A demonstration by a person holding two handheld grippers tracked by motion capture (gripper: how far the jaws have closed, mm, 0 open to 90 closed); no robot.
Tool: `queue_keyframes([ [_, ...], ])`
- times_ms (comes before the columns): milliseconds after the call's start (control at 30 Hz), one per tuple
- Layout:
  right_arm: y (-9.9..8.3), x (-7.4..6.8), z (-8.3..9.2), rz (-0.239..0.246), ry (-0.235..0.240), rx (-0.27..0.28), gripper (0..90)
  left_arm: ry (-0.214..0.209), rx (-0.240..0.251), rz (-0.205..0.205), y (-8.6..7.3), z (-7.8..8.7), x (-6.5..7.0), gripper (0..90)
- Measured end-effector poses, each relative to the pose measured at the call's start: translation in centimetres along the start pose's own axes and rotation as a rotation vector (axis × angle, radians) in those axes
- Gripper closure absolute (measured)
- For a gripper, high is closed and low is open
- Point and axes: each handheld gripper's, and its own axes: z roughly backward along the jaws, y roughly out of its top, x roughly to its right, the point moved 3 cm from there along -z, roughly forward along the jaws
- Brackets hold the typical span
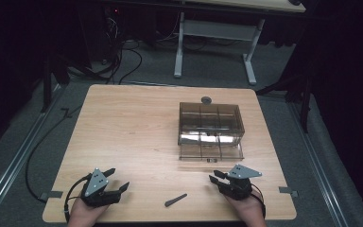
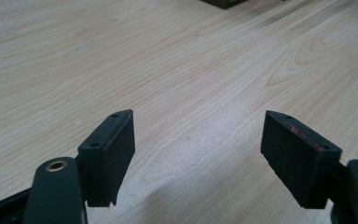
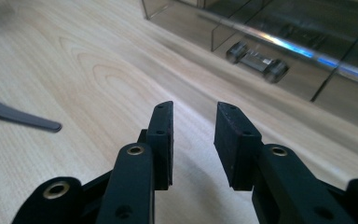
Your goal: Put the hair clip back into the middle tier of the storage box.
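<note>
on the wooden table (image 1: 137, 118) there are 2 grippers: 1 left gripper (image 1: 112, 180) and 1 right gripper (image 1: 217, 177), each with 2 black jaws and 1 grey three-cornered plate. there is 1 smoky clear compartment box (image 1: 211, 124) with 1 open lid, 1 small dark tool (image 1: 176, 200) between the grippers, 1 round grey disc (image 1: 206, 100), and 2 grey tape tabs at the table's near corners.

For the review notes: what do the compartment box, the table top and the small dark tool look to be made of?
The smoky see-through divided box looks like tinted hard plastic: its dividers show through the walls and its front edge carries a bright glare. The pale table top looks like wood or wood-print laminate, with grain lines and a dull sheen. The slim dark grey tool seems matt plastic, though metal is possible.
</note>
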Motion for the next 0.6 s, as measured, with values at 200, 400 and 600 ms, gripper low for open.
queue_keyframes([
  [200, -0.3, -0.2, -0.5, 0.008, 0.029, -0.02, 67.0, 0.004, -0.011, 0.004, 0.0, -0.2, 0.0, 26.5],
  [400, 0.8, -1.0, -1.4, 0.011, 0.089, -0.063, 64.1, 0.007, -0.012, 0.013, 0.1, -0.2, -0.1, 26.3],
  [600, 2.5, -2.1, -3.8, 0.02, 0.184, -0.114, 63.7, 0.005, -0.007, 0.006, 0.1, -0.1, -0.1, 26.1],
])
